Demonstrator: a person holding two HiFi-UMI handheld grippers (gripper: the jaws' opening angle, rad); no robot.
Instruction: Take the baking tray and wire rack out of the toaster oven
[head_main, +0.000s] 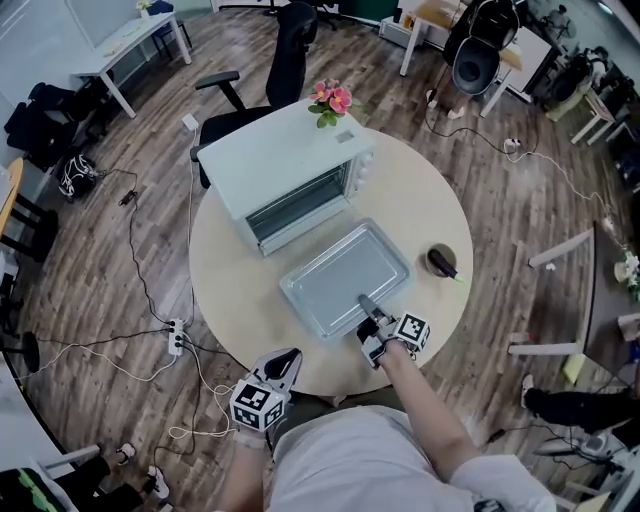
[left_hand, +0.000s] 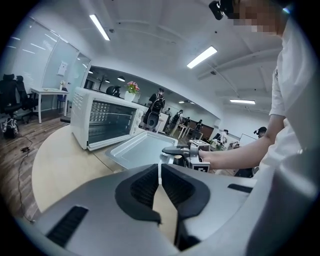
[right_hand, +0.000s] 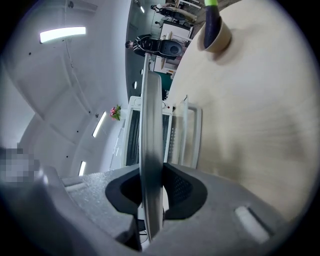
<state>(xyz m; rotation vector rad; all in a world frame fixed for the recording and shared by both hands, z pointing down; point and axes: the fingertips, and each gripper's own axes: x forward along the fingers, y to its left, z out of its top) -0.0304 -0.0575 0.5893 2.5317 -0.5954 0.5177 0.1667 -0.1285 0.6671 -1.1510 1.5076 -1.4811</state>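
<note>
The silver baking tray (head_main: 340, 275) lies on the round table (head_main: 230, 290) just in front of the white toaster oven (head_main: 285, 160), whose door hangs open. My right gripper (head_main: 368, 305) is shut on the tray's near rim; in the right gripper view the tray's edge (right_hand: 150, 125) runs straight between the pads of my right gripper (right_hand: 151, 195). Thin wire bars show inside the oven (left_hand: 102, 122). My left gripper (head_main: 285, 365) hovers at the table's near edge, shut and holding nothing; seen along my left gripper (left_hand: 159, 181), the tray (left_hand: 140, 150) lies ahead.
A small brown cup (head_main: 442, 262) holding a dark, green-tipped object stands right of the tray. Pink flowers (head_main: 331, 100) sit on the oven top. A black office chair (head_main: 270, 80) stands behind the table. A power strip (head_main: 176, 338) and cables lie on the floor at left.
</note>
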